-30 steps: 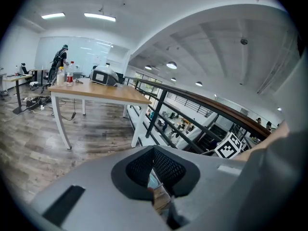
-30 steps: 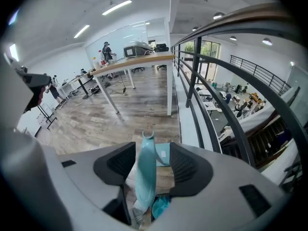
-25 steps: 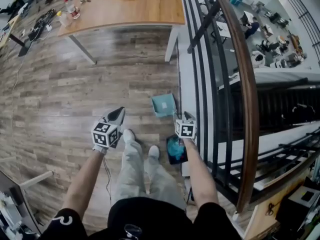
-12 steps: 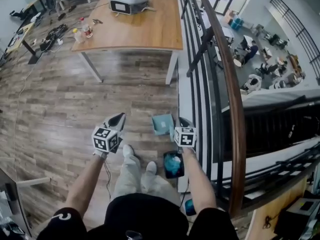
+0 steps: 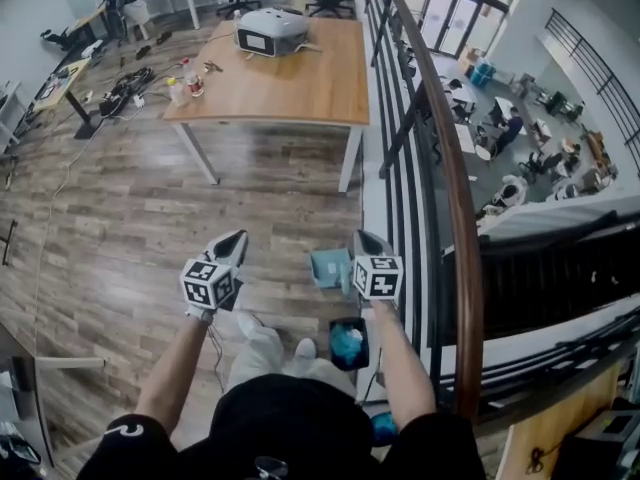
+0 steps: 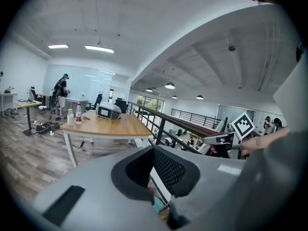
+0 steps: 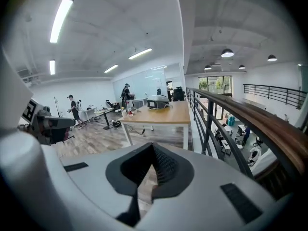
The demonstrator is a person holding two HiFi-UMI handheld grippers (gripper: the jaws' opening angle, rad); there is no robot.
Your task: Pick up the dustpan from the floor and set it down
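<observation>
The teal dustpan (image 5: 326, 266) lies on the wood floor beside the railing's base, its right edge hidden behind my right gripper (image 5: 365, 240). That gripper hangs well above it, jaws shut with nothing between them; only floor shows past its tips (image 7: 150, 176). My left gripper (image 5: 230, 248) is held at the same height to the left, jaws also together and holding nothing (image 6: 156, 184). A sliver of teal shows far below its tips in the left gripper view.
A dark tray holding something teal (image 5: 348, 340) sits on the floor by my feet (image 5: 262, 336). A black railing with a wooden handrail (image 5: 455, 218) runs along the right over a drop. A wooden table (image 5: 290, 78) carrying a grey device (image 5: 270, 30) stands ahead.
Both grippers and the head camera have risen, so the floor looks farther away. The dustpan has stayed on the floor where it was.
</observation>
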